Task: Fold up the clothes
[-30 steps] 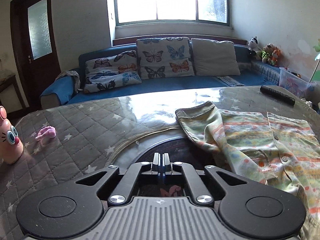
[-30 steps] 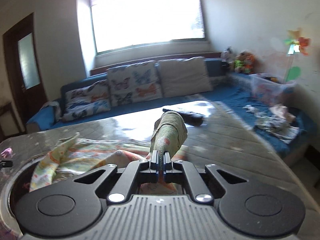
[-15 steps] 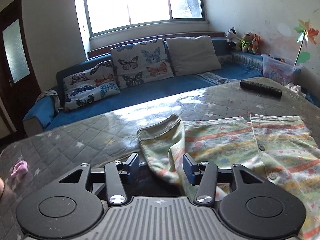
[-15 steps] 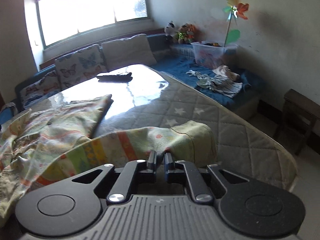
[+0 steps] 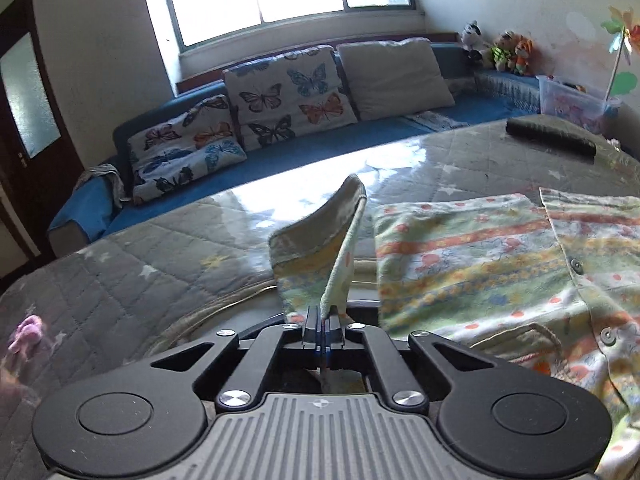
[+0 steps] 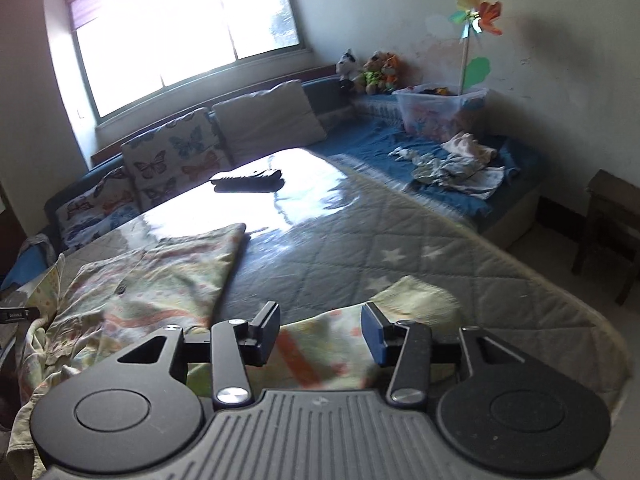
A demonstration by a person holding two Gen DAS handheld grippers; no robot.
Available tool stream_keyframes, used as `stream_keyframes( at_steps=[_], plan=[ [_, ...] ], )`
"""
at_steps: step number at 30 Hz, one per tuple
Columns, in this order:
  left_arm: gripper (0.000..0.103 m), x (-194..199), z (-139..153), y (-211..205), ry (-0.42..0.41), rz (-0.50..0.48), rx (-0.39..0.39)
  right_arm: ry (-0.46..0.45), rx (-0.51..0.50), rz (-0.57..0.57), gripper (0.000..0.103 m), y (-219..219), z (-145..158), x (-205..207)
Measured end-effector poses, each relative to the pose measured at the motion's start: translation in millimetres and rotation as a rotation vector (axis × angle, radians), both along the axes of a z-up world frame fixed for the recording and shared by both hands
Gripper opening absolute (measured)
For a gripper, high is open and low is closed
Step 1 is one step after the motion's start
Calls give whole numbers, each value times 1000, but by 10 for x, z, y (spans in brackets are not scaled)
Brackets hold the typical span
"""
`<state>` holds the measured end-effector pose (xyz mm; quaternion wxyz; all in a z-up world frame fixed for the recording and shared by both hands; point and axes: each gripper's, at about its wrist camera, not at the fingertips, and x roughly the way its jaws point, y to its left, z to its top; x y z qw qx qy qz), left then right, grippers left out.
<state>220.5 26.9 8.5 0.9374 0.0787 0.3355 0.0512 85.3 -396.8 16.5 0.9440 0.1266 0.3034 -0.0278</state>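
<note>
Sleeve (image 5: 320, 256) newly pinched (remote (image 5: 550, 136) beyond)

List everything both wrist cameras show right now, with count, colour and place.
Shirt: one, pastel stripes, spread on the table; left sleeve lifted, right sleeve lying flat.
Table: one, grey quilted cover with stars.
Remote: one, black, far end of the table.
Pink object: one, left table edge, blurred.
Sofa: one, blue, under the window.
Cushions: two butterfly-print, one plain beige.
Plush toys: a few, sofa corner.
Clear bin: one, with a pinwheel.
Loose clothes: small pile on the sofa.
Left gripper: jaws shut on the left sleeve.
Right gripper: jaws just opened, right sleeve between them.
</note>
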Motion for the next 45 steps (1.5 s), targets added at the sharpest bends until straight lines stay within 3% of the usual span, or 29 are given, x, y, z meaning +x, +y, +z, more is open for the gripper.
stream_keyframes(
  at_steps=[5,6,11,18,24,28,32,37,41,45],
  plan=[
    [2,-420,185,356,-47,106,-60,20,-49,97,62,357,-72,79],
    [2,-521,212,422,-54,125,-70,36,-95,126,66,480,-98,87],
    [2,-1070,299,689,-86,203,-124,81,-275,144,67,721,-188,-50],
    [2,-1882,324,796,-116,259,-168,125,-268,41,67,390,-198,-427],
    [2,-2438,245,817,-83,311,-178,128,-252,-51,67,165,-179,-624],
    [2,-2616,108,800,-29,323,-194,86,-253,-20,71,238,-99,-559],
    [7,-2692,90,773,-26,329,-197,56,-316,35,76,466,-73,-469],
    [17,-2701,102,762,-29,341,-179,51,-402,47,79,541,-161,-219],
    [41,-2688,112,762,-32,356,-152,65,-456,-2,79,347,-247,-11],
    [57,-2671,104,777,-31,367,-131,-13,-369,-123,87,-86,-56,-191]
  ],
)
